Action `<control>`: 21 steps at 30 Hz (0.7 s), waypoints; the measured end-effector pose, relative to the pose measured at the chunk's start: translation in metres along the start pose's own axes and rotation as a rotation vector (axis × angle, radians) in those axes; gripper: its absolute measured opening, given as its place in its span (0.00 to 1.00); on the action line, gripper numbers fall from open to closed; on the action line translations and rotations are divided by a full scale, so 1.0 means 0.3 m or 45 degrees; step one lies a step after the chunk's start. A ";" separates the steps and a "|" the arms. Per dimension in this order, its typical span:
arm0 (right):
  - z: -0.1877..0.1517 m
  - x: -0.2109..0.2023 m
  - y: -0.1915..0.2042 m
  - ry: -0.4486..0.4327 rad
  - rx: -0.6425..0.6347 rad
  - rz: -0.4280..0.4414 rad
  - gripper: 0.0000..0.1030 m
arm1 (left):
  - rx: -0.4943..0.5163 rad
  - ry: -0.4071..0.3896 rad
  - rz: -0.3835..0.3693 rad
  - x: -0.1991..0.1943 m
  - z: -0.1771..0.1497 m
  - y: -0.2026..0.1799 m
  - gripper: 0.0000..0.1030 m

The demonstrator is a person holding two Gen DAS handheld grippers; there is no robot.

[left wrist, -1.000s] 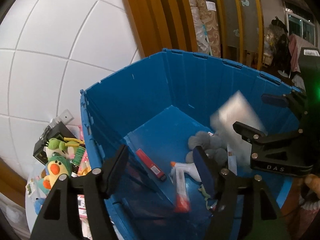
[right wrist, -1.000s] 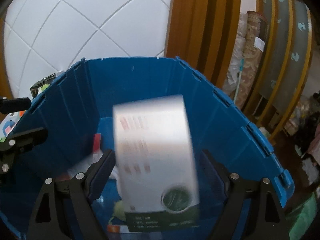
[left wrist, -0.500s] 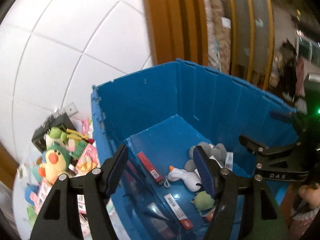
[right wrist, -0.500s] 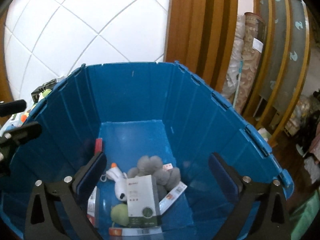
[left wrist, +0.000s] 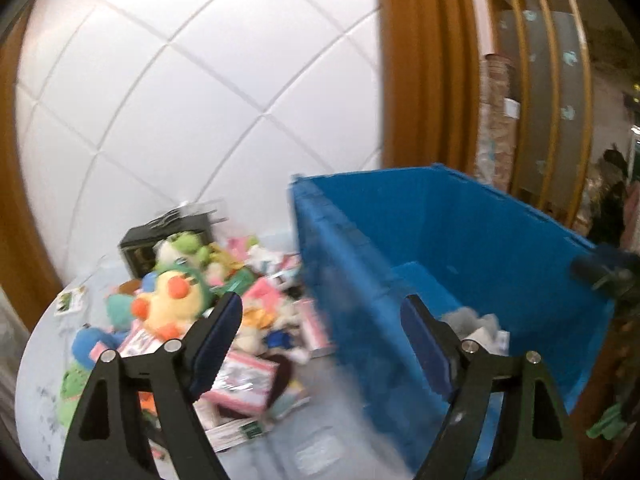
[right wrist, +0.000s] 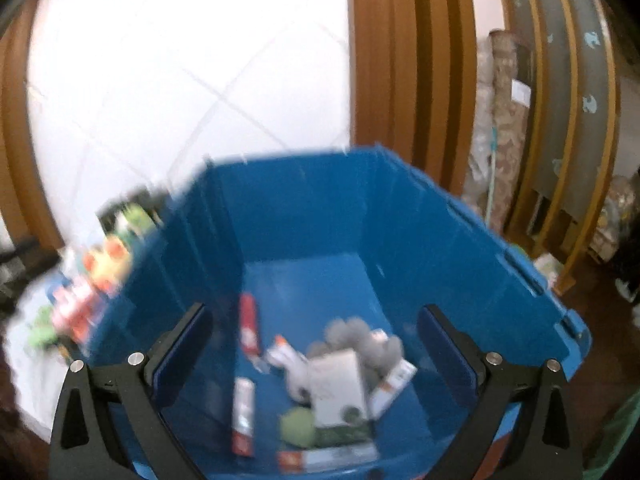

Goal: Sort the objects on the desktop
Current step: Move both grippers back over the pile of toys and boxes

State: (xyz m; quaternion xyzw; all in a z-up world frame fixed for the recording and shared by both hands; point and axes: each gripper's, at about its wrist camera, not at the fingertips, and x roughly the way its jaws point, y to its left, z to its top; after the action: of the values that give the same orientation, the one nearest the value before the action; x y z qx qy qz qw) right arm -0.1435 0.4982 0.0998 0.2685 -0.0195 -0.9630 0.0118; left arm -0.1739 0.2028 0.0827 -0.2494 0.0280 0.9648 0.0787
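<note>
White tiled wall; toy pile on table at 9 o'clock of blue bin. My left gripper just widened, swung pileward; right gripper spread empty, white box dropped in.

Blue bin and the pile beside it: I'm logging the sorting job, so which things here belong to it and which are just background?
Part of the job:
- blue bin
- white box and grey plush inside it
- toy pile on the table
- left gripper, right gripper, both open and empty

Just lying about:
- rolled fabric
- wooden slats
</note>
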 end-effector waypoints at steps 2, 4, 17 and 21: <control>0.025 -0.039 0.049 -0.064 0.007 0.037 1.00 | -0.033 0.021 0.033 -0.001 -0.026 0.087 0.79; 0.044 -0.064 0.127 -0.113 -0.001 0.071 1.00 | -0.068 0.044 0.067 0.002 -0.061 0.184 0.79; 0.029 0.057 0.745 -0.071 -0.166 0.299 1.00 | -0.251 0.343 0.325 0.070 -0.400 0.815 0.79; -0.034 0.118 0.892 -0.010 -0.221 0.338 1.00 | -0.261 0.430 0.331 0.098 -0.505 0.910 0.79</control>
State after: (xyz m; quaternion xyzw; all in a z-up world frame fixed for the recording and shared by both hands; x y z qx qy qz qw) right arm -0.1653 0.2292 0.0845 0.2577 0.0282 -0.9521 0.1621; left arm -0.1722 -0.0765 -0.0599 -0.4081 -0.0254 0.9092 -0.0779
